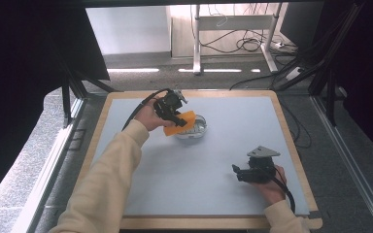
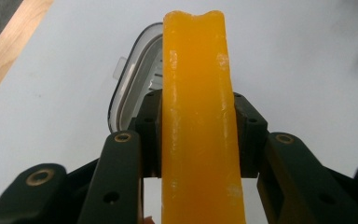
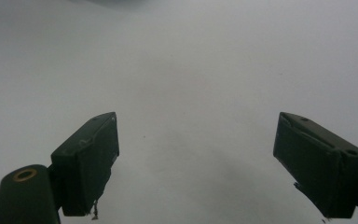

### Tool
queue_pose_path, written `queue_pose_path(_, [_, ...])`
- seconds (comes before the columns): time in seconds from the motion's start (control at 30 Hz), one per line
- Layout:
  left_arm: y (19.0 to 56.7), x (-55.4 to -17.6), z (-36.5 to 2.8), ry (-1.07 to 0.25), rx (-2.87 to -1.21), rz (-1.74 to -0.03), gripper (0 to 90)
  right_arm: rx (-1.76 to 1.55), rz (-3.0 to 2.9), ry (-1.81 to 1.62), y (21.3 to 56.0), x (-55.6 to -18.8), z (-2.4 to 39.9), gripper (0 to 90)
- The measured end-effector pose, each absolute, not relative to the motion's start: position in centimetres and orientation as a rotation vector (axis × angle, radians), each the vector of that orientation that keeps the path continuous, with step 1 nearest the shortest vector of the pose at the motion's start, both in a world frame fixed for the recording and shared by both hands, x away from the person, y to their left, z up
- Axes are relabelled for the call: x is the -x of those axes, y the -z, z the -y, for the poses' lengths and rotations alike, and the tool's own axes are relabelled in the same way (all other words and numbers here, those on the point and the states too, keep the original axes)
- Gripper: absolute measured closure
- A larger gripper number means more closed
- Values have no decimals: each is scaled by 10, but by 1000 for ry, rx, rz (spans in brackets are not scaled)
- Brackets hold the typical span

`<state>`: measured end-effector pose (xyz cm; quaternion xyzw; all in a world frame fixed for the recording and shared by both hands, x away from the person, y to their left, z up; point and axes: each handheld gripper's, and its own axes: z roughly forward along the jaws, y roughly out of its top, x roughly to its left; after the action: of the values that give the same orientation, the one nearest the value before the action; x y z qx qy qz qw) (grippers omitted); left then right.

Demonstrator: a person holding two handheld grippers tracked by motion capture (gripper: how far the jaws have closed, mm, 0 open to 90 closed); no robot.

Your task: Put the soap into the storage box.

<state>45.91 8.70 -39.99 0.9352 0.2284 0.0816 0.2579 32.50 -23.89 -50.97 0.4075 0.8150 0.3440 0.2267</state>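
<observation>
My left gripper (image 1: pixel 175 115) pinches an orange slab (image 2: pixel 198 121), soft-edged and sponge-like, its jaws pressed against the slab's two flat faces. In the left gripper view the slab rises upright between the jaws, with a shallow notch in its top edge. In the high view the slab hangs at a tilt over the near rim of a small clear container (image 1: pixel 194 128), which sits on the pale grey mat (image 1: pixel 184 174) toward the far left of the middle; whether slab and rim touch I cannot tell. The left gripper view shows the container's rounded, transparent edge (image 2: pixel 126 84) and a small tab on its side behind the slab.

My right gripper (image 1: pixel 236 171) rests low over the mat at the near right, well apart from the container, its jaws spread wide with bare mat between them. A grey three-cornered plate (image 1: pixel 262 152) sits on top of it.

No brand, label or legible writing appears on the slab, the container, the mat or either gripper. The mat lies on a wooden-edged table (image 1: pixel 291 141).
</observation>
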Motion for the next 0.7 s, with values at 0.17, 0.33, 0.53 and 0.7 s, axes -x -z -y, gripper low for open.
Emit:
queue_pose_path(0.17, [399, -465, -82, -215, -2520, -590, 622, -1122, -2247, -947, 510, -325, 239, 143])
queue_pose_path(0.33, [401, -470, -76, -209, -2525, -555, 622, -1124, -2246, -945, 510, -325, 239, 143])
queue_pose_path(0.53, [408, -481, -66, -203, -2528, -538, 623, -1127, -2244, -941, 510, -326, 239, 143])
queue_pose_path(0.7, [412, -487, -63, -205, -2526, -523, 623, -1127, -2244, -941, 510, -326, 240, 143])
